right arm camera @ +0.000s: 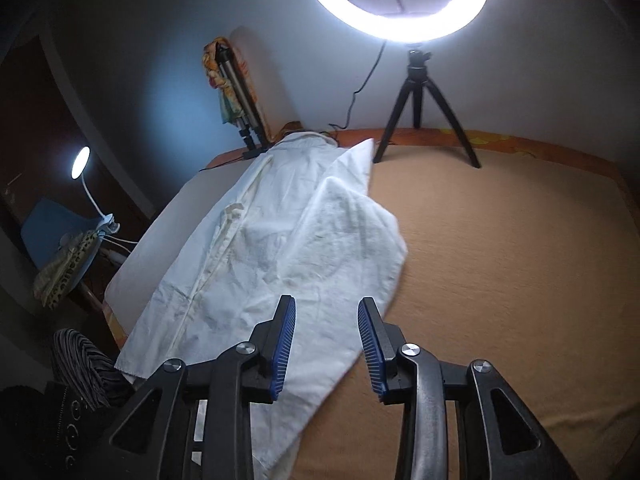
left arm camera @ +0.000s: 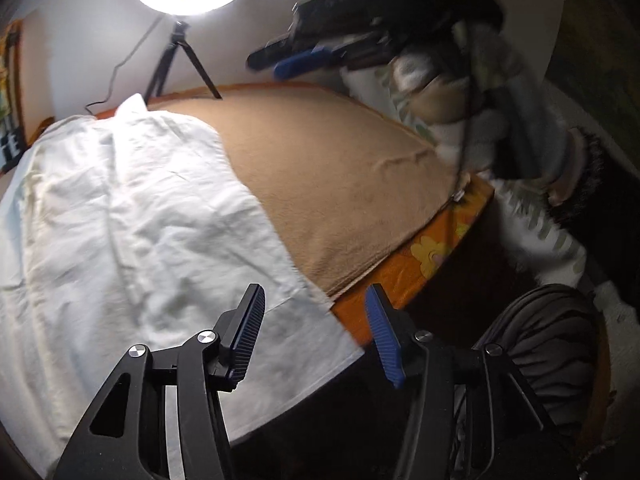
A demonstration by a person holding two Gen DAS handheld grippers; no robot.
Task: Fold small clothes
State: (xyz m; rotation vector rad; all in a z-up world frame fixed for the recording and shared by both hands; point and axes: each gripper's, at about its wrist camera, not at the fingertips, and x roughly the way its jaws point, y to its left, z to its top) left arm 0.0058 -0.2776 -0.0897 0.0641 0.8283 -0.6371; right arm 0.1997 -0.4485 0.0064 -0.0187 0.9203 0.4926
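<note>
Both open jaws above white garment [right arm camera: 256,256]

No legible text, label, brand, number or sign found in either view. The black-and-white patterned item [left arm camera: 9,144] at the left edge of the left wrist view carries bold marks, too cut off and distorted to read. The dark device [right arm camera: 66,420] at the lower left of the right wrist view shows only small circles.

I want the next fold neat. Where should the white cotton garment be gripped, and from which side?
Probably pinch the white cotton garment at its near hem corner, coming from the tan blanket side: that folded edge lies loose with bare blanket alongside, just below the open right gripper.
</note>
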